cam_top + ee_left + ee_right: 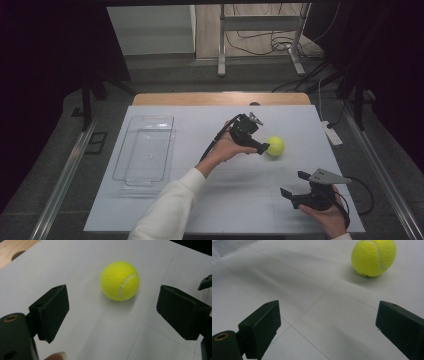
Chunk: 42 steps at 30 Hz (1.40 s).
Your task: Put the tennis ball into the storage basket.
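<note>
Fuzzy yellow tennis ball (275,146) sits right of centre on white worktop (165,210). Left gripper (113,312) fingers apart, ball just ahead, apparently untouched. Right gripper (292,186) nearer the person, farther off, fingers apart too.

Fuzzy felt tennis ball (119,280); matt white tabletop (210,200); clear, probably plastic tray (145,150); matt black tools.

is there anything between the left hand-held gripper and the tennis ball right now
Nothing visible. The left hand-held gripper is open, and only bare white table surface lies between its jaws and the tennis ball just ahead.
</note>
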Each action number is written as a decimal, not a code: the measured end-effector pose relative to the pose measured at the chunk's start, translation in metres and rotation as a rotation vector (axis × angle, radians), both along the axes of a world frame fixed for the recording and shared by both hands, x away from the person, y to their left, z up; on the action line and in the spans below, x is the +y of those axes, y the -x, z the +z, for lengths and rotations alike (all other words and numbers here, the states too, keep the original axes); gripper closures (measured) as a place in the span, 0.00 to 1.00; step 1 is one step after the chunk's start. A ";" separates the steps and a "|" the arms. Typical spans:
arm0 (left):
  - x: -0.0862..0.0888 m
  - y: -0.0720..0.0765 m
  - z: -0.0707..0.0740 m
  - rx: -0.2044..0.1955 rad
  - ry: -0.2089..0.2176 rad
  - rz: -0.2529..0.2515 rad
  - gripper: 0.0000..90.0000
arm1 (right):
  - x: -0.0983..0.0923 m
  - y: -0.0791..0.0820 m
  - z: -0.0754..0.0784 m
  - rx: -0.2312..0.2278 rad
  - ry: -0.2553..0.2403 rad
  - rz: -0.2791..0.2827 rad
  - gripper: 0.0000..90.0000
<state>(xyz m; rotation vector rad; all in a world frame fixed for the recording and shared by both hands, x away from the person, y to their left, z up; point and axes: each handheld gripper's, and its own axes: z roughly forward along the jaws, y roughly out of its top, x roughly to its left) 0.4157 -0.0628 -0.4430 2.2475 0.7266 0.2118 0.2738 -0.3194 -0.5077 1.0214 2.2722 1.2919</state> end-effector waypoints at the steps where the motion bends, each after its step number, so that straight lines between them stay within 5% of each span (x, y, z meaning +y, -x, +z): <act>1: 0.000 -0.001 0.000 0.003 -0.001 0.000 0.13 | 0.000 0.000 0.000 0.001 0.001 0.000 0.07; 42: -0.025 -0.016 -0.014 0.053 0.007 -0.022 0.13 | 0.000 0.000 -0.001 0.007 0.006 0.002 0.07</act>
